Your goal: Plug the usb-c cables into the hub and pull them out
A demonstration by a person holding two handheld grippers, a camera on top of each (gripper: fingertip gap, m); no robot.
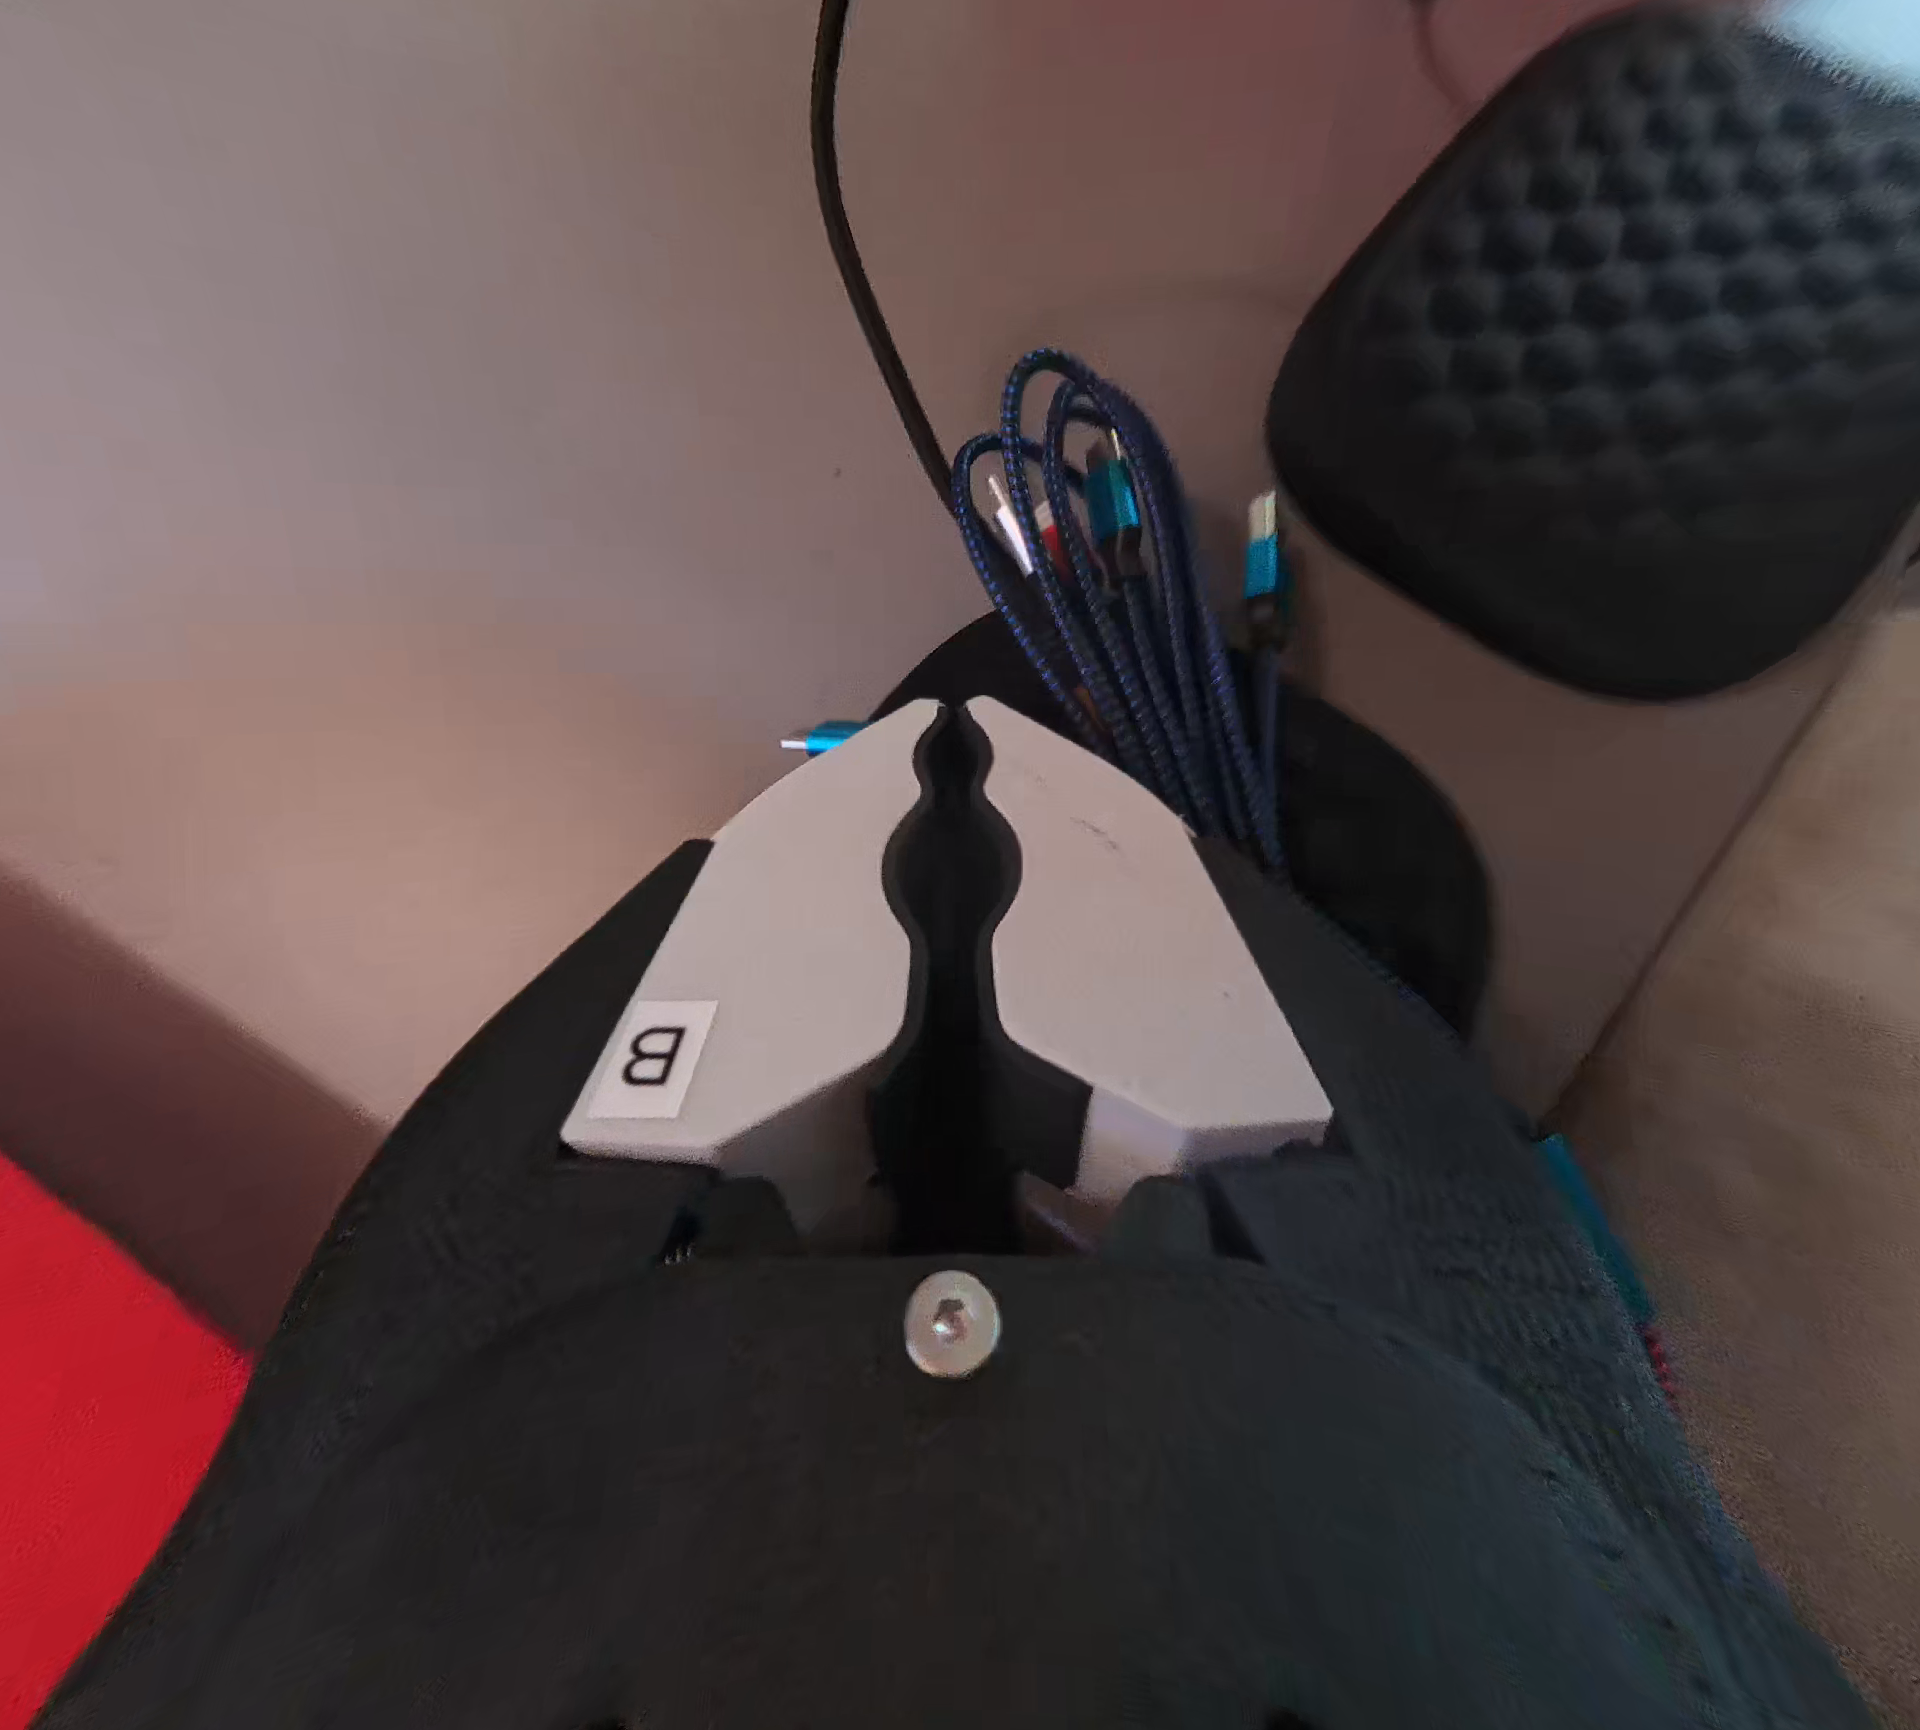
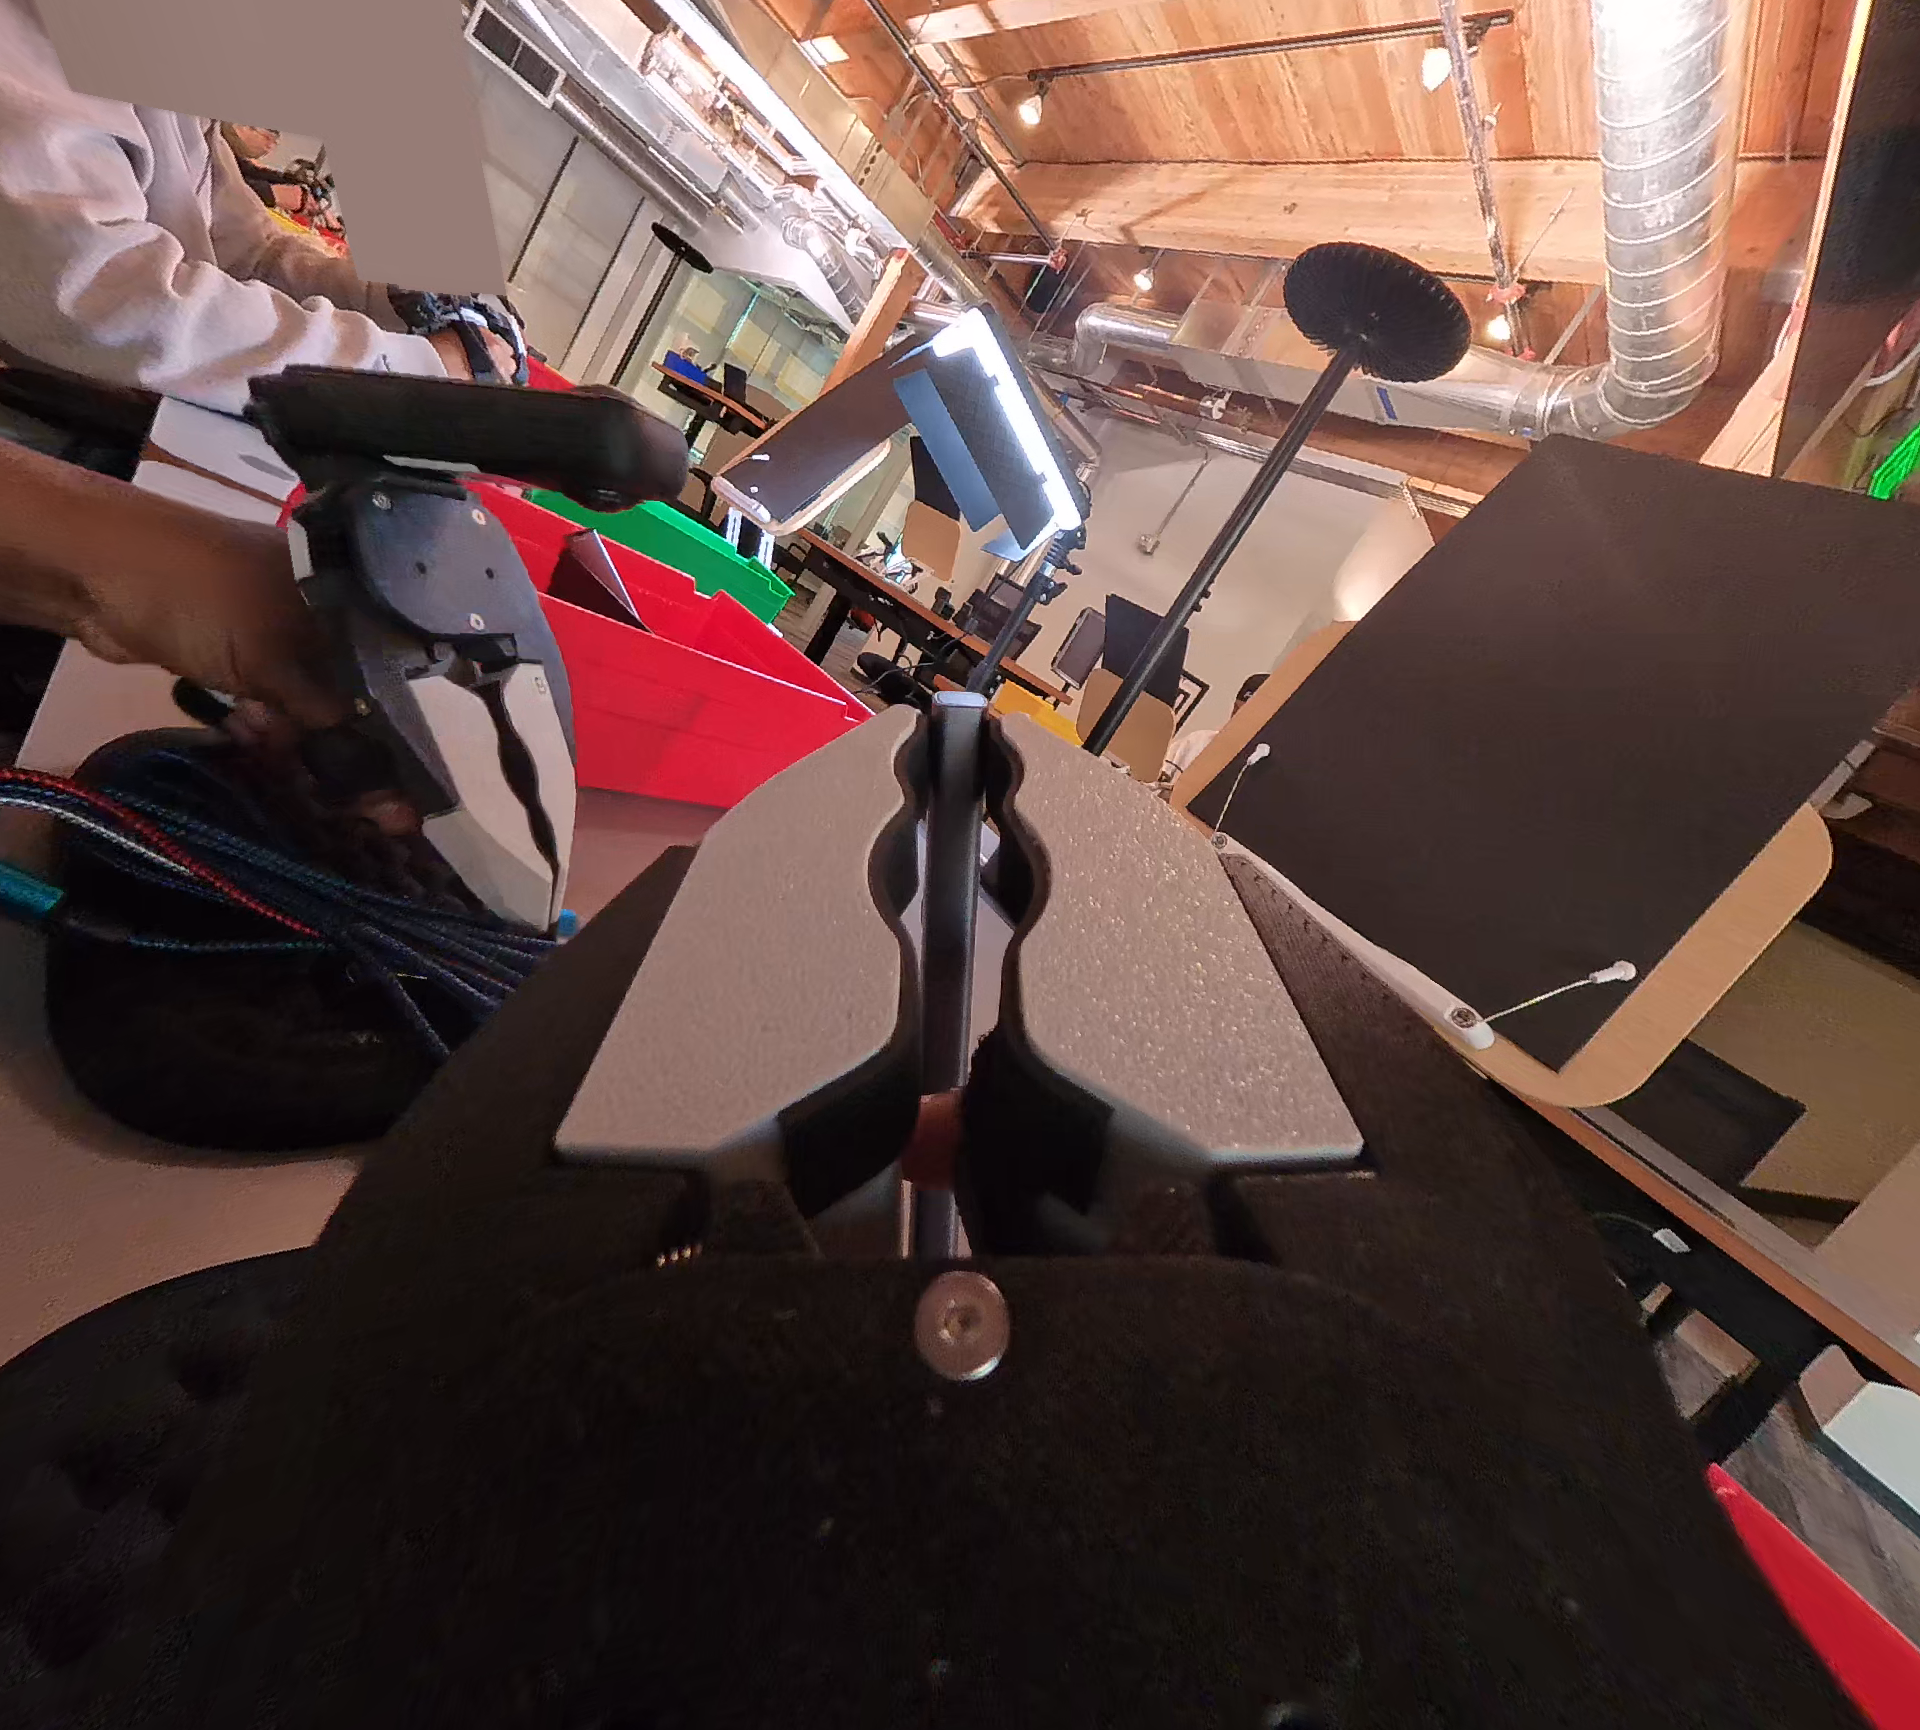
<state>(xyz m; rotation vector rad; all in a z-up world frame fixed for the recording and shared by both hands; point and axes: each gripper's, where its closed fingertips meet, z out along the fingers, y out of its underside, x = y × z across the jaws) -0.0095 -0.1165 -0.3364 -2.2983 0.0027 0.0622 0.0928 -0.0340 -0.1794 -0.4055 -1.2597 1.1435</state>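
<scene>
Right gripper [image 2: 954, 724] clenched on hub [image 2: 952, 901]: thin dark slab edge-on between the grey fingers [image 2: 1153, 932], running from the fingertips back to the base, upper end poking just past the tips. Tilted upward toward the ceiling, table [image 2: 156, 1192] low at left.

Left gripper [image 1: 954, 706] pinched together at the tips, nothing visible between them; only a wavy dark gap behind. Pointed down at the table [image 1: 416, 330]. Braided blue cables [image 1: 1117, 600] bundled just beyond and right of the tips, looped, rising from a black round pouch [image 1: 1371, 849]. Teal plugs [image 1: 1112, 506] among the loops; one teal plug [image 1: 826, 735] lying just left of the tips, apart from them. Black bumpy case [image 1: 1621, 350] farther right. Thin black cord [image 1: 842, 153] curving away ahead.

Seen from the right wrist: left gripper [image 2: 520, 807] hand-held over the pouch [image 2: 208, 1036] and cables [image 2: 260, 891], red bin [image 2: 686, 693] behind.
</scene>
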